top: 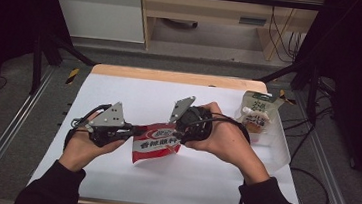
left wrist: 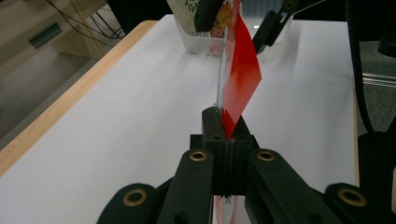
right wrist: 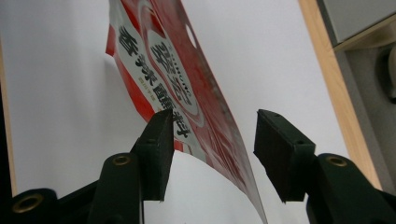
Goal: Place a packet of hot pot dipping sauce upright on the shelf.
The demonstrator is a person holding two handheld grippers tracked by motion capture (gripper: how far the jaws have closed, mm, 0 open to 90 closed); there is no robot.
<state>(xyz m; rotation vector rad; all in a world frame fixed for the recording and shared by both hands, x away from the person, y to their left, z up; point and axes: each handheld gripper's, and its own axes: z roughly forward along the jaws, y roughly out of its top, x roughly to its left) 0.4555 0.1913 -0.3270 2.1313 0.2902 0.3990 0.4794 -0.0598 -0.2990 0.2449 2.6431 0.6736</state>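
- Pinching one edge of the red sachet (top: 156, 143) with the left gripper (left wrist: 227, 133), jaws pressed together on it.
- Holding the right gripper (right wrist: 212, 149) with jaws spread either side of the sachet's other end, not clamping.
- Hanging above the white table (top: 134, 97), between both grippers.
- Sitting at the right edge: clear tray (top: 280, 146) containing a green-topped pouch (top: 258, 112).

Your left hand (top: 84, 145) comes in from the lower left, palm up under the left gripper (top: 136, 130), which points right across the table; its jaws are pressed together on the red packet (top: 157, 142) at its edge. Your right hand (top: 223, 136) wraps the right gripper (top: 178, 134) from above, aimed left. Its jaws stand apart on either side of the packet, apparently not touching it. Both dark sleeves reach your wrists.
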